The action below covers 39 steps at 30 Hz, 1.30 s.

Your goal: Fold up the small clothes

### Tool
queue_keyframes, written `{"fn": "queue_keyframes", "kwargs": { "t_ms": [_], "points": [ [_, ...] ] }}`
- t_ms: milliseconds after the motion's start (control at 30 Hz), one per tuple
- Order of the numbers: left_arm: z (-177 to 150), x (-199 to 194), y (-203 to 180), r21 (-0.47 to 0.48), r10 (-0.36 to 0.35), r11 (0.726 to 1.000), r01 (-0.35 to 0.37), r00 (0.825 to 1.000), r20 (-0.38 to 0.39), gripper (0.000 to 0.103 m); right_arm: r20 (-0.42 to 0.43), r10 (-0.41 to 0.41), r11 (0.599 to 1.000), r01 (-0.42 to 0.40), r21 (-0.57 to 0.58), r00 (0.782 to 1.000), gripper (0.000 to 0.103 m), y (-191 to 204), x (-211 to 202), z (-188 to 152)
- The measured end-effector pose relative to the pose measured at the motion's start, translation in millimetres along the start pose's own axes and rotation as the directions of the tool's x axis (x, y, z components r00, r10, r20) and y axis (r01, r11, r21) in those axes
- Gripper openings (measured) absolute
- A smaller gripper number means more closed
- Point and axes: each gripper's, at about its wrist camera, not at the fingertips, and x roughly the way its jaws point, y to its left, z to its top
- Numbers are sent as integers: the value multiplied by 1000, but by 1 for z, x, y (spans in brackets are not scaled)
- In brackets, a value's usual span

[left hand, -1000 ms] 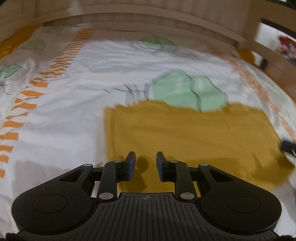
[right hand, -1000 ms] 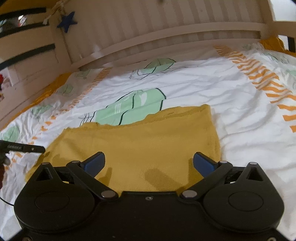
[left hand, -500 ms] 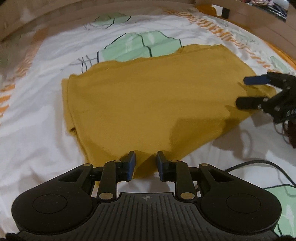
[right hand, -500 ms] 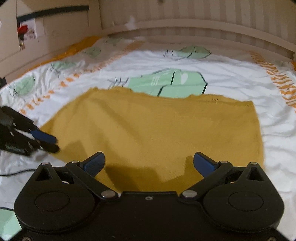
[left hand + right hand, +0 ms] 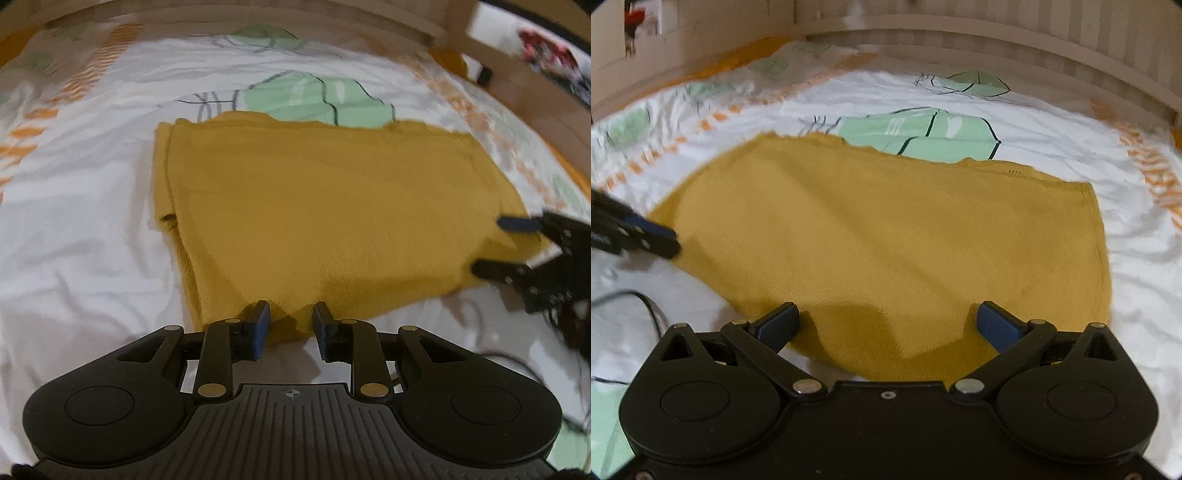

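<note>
Both grippers have closed in on the near hem since half a second ago. Left gripper (image 5: 291,319) has a narrow gap and straddles the near-left corner of the mustard garment (image 5: 332,206), nothing pinched. Right gripper (image 5: 888,321) gapes wide over the near-right hem. Garment's long axis runs left-right on the bedsheet (image 5: 1052,136); cable (image 5: 646,306) alongside, clear.

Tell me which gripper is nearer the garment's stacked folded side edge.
Left. The left gripper sits at the mustard garment's near corner beside that edge; the right gripper is at the opposite near corner.
</note>
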Motion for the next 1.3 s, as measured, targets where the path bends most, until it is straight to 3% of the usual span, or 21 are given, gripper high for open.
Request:
{"fn": "queue_keyframes", "kwargs": {
  "t_ms": [133, 300, 433, 633, 733, 867, 1033, 1300],
  "points": [
    [-8, -1, 5, -88, -28, 996, 33, 998, 58, 36, 67, 62, 978, -74, 196, 996, 102, -25, -25, -5],
    [-3, -3, -1, -69, -1, 998, 4, 999, 46, 37, 161, -10, 909, -58, 413, 987, 102, -65, -55, -12],
    [-3, -4, -4, -57, 13, 998, -10, 999, 50, 37, 141, -51, 854, -30, 520, 989, 103, -97, -55, -14],
    [11, -19, -5, -153, -3, 988, 16, 997, 82, 37, 65, 7, 793, -45, 607, 998, 103, -129, -26, -24],
    [29, -18, -12, -186, -31, 981, 48, 995, 92, 38, 112, 42, 780, -102, 617, 993, 103, -134, -20, -29],
    [60, 3, -31, -171, 11, 985, 1, 997, 70, 38, 163, 65, 769, -154, 621, 984, 103, -137, -21, -37],
    [91, 40, -51, -169, -4, 986, 13, 999, 54, 38, 214, 83, 752, -202, 627, 973, 103, -143, -23, -45],
    [103, 87, -62, -149, 6, 989, -7, 1000, -10, 38, 215, 91, 752, -209, 626, 972, 103, -144, -22, -44]
  ]
}}
